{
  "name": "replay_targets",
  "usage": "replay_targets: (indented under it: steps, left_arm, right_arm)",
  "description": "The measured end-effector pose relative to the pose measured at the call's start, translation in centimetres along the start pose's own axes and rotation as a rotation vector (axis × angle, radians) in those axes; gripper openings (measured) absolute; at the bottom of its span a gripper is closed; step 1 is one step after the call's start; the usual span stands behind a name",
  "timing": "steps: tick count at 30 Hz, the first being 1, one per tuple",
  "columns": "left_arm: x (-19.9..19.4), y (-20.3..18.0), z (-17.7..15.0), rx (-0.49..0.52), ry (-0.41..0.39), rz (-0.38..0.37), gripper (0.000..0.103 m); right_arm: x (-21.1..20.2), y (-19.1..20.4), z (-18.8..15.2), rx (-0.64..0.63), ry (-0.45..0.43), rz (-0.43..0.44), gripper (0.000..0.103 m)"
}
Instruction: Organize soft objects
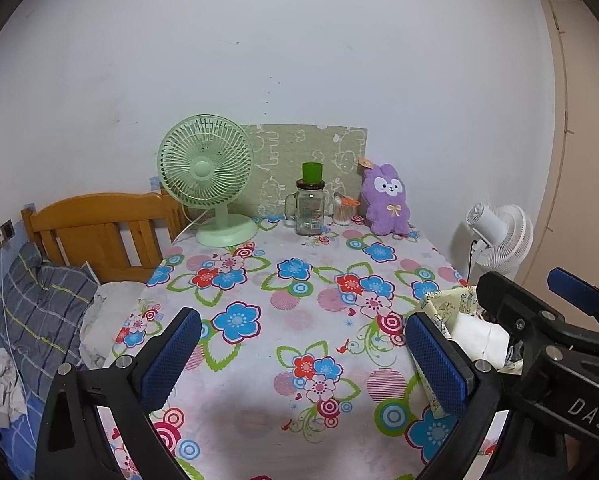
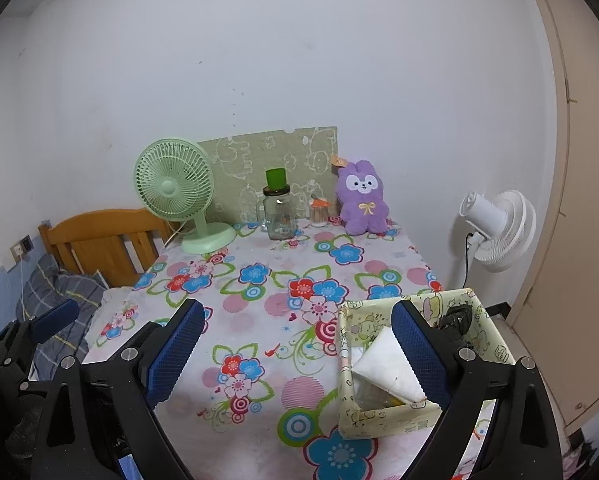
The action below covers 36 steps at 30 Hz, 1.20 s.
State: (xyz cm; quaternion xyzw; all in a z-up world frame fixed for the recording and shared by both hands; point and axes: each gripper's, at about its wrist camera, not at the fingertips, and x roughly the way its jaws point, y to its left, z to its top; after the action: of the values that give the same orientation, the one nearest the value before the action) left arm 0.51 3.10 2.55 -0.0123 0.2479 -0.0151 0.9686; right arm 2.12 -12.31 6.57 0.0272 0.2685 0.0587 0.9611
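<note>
Setting: a home bedroom. Evidence: wooden bed headboard [image 1: 99, 228] against the plain white wall; plaid pillow [image 1: 43, 312] and rumpled bedding beside it; table under a floral cloth [image 1: 283, 320] pushed to the wall; green desk fan [image 1: 209, 180], glass jar [image 1: 309, 208] and purple plush toy [image 1: 385, 200] along the table's far edge; white standing fan [image 1: 499, 236] beside a beige door [image 1: 579, 160].

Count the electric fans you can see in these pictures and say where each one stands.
2. The green desk fan stands on the table's far left corner; the white fan stands off the table to its right, near the wall.
</note>
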Motion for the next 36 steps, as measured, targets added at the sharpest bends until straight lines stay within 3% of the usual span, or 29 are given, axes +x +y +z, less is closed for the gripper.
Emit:
replay_targets:
  steps: [36]
  left_arm:
    - [-0.8,-0.5,0.3,-0.008,-0.008,0.021,0.103]
  right_arm:
    - [-0.7,-1.4,-0.1,0.042,-0.024,0.001,0.098]
